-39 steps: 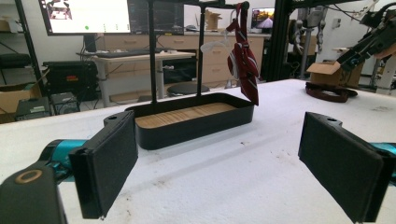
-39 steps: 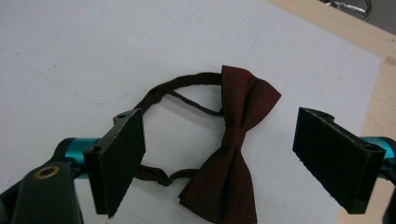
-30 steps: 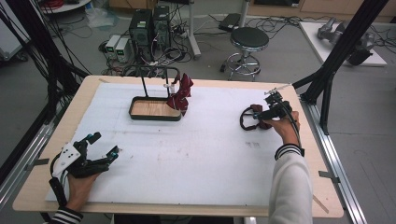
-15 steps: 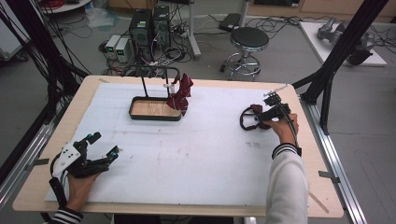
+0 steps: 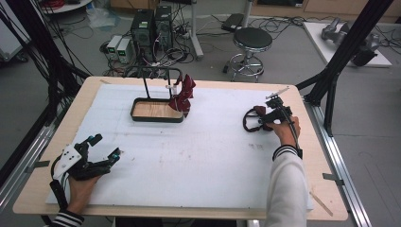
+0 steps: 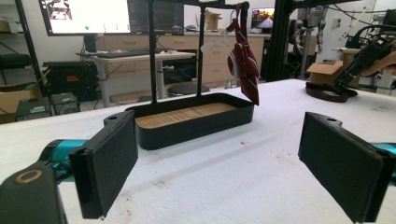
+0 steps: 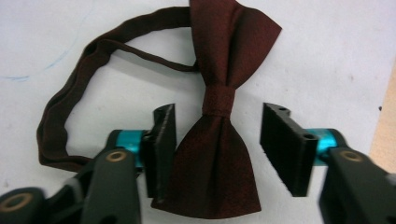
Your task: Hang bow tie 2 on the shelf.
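On the table point(image 5: 198, 156), near its right edge, lies the dark red bow tie point(image 7: 219, 116), long axis running away from the right hand-held gripper point(image 7: 217, 144), whose open jaws straddle one wing. The left hand-held gripper point(image 6: 219, 158) gapes empty.

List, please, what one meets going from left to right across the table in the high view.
left gripper → black tray with the stand → red striped tie hanging on that stand → dark red bow tie → right gripper, its fingers open around the bow tie.
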### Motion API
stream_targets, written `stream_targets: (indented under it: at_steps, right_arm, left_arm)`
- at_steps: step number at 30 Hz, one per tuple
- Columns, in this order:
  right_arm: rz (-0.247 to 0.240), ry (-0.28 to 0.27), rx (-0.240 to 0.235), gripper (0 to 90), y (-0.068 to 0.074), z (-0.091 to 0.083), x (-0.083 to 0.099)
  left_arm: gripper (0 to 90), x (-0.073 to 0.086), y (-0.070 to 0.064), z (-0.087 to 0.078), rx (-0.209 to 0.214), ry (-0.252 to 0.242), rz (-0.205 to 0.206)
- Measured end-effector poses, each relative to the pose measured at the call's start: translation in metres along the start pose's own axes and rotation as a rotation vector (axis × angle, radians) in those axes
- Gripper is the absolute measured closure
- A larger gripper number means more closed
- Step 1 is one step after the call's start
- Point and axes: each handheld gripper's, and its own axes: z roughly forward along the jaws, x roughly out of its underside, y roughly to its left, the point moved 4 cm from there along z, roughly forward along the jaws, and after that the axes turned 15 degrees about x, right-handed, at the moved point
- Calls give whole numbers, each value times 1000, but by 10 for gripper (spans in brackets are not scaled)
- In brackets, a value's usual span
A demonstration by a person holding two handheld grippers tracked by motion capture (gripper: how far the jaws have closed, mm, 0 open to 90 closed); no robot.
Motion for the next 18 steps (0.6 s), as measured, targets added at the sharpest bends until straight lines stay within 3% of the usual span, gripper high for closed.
stream_targets:
  at_steps: [18]
  right_arm:
    - [31, 44, 20, 759, 2, 3, 2]
  left_arm:
    - [124, 0, 0, 0, -1, 0, 0]
